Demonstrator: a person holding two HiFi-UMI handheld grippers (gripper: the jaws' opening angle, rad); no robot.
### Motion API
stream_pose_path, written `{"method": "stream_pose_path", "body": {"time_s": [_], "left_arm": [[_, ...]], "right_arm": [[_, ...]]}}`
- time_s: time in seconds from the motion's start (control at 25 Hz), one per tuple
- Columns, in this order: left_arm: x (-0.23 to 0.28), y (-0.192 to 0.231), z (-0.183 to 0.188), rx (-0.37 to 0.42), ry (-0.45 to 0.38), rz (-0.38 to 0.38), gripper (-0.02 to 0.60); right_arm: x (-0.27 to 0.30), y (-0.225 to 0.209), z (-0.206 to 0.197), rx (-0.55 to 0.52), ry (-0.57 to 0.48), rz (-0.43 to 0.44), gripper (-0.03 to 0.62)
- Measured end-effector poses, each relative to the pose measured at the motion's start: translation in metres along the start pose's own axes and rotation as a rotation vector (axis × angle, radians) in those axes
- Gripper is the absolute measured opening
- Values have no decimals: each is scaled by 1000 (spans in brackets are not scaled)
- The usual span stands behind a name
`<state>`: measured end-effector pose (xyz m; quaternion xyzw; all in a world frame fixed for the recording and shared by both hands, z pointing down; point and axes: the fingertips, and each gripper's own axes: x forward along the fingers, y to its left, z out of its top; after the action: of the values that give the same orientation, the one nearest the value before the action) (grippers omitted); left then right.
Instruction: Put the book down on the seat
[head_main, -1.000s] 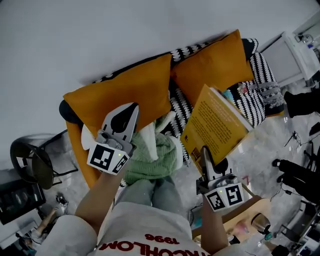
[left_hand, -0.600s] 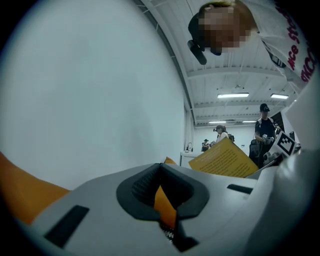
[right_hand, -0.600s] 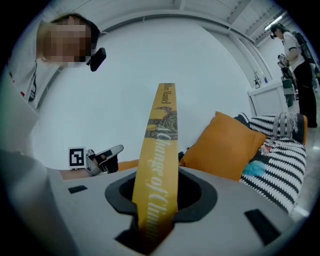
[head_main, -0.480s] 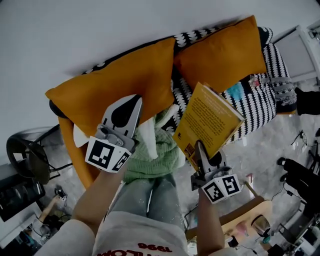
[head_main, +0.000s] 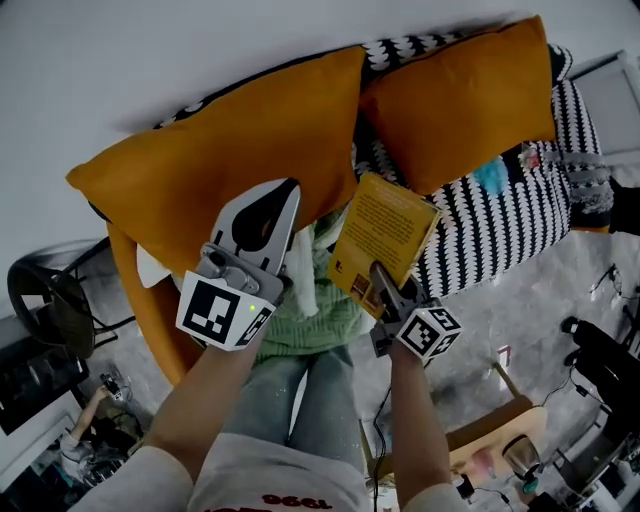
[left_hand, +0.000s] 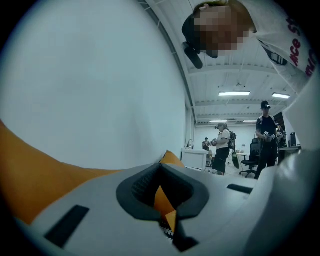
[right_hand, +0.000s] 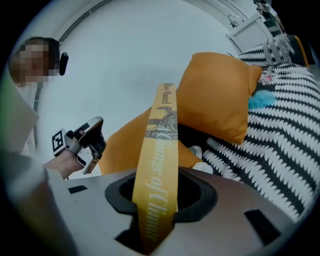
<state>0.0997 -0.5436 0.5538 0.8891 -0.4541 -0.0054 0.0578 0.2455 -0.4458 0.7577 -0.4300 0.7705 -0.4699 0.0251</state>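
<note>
A yellow book (head_main: 385, 235) stands tilted in the air over a green garment (head_main: 315, 310) on the person's lap, just in front of the sofa seat (head_main: 490, 235). My right gripper (head_main: 378, 288) is shut on its lower edge. In the right gripper view the book's spine (right_hand: 160, 150) rises straight out of my right gripper (right_hand: 152, 202). My left gripper (head_main: 268, 215) hovers before the left orange cushion (head_main: 230, 150), shut, with nothing seen held. In the left gripper view my left gripper (left_hand: 162, 202) shows only a thin orange sliver through its slit.
The sofa has a black-and-white patterned cover and a second orange cushion (head_main: 460, 95). A teal item (head_main: 490, 175) lies on the seat. A black chair (head_main: 45, 310) stands at the left, a wooden stool (head_main: 500, 430) at the lower right. People (left_hand: 220, 150) stand far off.
My right gripper has carried the book left and nearer to the lap, away from the right cushion. My left gripper has barely moved.
</note>
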Motion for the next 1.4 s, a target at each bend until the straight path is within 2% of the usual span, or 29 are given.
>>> {"method": "stream_pose_path", "body": {"time_s": [0.28, 0.48, 0.68, 0.84, 0.96, 1.08, 1.32, 1.4], "left_arm": [[2, 2, -38, -8, 29, 8, 15], [13, -11, -75, 40, 88, -7, 15], [9, -11, -96, 3, 100, -6, 15], [8, -18, -113, -15, 124, -15, 15], [4, -19, -122, -25, 141, -23, 15], [2, -20, -125, -27, 150, -30, 15], [9, -34, -130, -33, 165, -46, 15], [10, -33, -131, -39, 170, -52, 15]], "right_arm": [[17, -34, -38, 149, -25, 55, 160], [16, -69, -62, 258, -29, 120, 161], [33, -89, -85, 311, 1, 163, 160], [44, -105, -92, 407, -10, 188, 161], [55, -114, -104, 449, 30, 153, 161], [60, -122, -116, 397, 115, 93, 161], [47, -149, -121, 367, 231, -192, 243], [39, -159, -120, 302, 261, -318, 286]]}}
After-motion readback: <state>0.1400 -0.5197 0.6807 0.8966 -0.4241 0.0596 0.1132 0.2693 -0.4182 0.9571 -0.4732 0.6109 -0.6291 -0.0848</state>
